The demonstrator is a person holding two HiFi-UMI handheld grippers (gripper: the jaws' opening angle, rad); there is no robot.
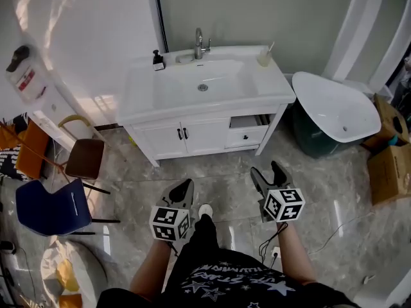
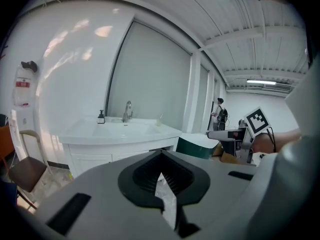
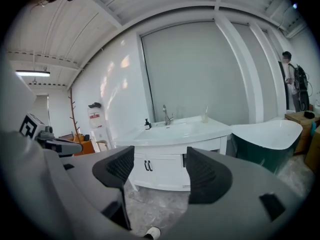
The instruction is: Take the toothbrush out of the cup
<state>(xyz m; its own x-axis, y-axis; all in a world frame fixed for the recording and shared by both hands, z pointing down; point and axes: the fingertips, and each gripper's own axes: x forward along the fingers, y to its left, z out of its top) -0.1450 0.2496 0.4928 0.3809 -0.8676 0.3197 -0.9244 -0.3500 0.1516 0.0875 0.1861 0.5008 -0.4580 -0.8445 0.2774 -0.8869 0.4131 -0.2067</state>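
A pale cup (image 1: 264,58) with a toothbrush standing in it sits at the back right corner of the white washbasin top (image 1: 160,98). It shows small and far off in the left gripper view as the cup (image 2: 159,120) and in the right gripper view as the cup (image 3: 204,118). Both grippers hang low over the floor, well short of the cabinet. My left gripper (image 1: 185,186) (image 2: 161,176) is shut with nothing in it. My right gripper (image 1: 268,171) (image 3: 159,169) stands open and empty, its jaws wide apart.
A tap (image 1: 200,43) and a dark soap bottle (image 1: 157,59) stand at the basin's back. A cabinet drawer (image 1: 247,133) is pulled out. A white bathtub (image 1: 340,111) is on the right, chairs (image 1: 83,159) on the left, cardboard boxes (image 1: 388,169) at far right. A person (image 3: 290,79) stands far off.
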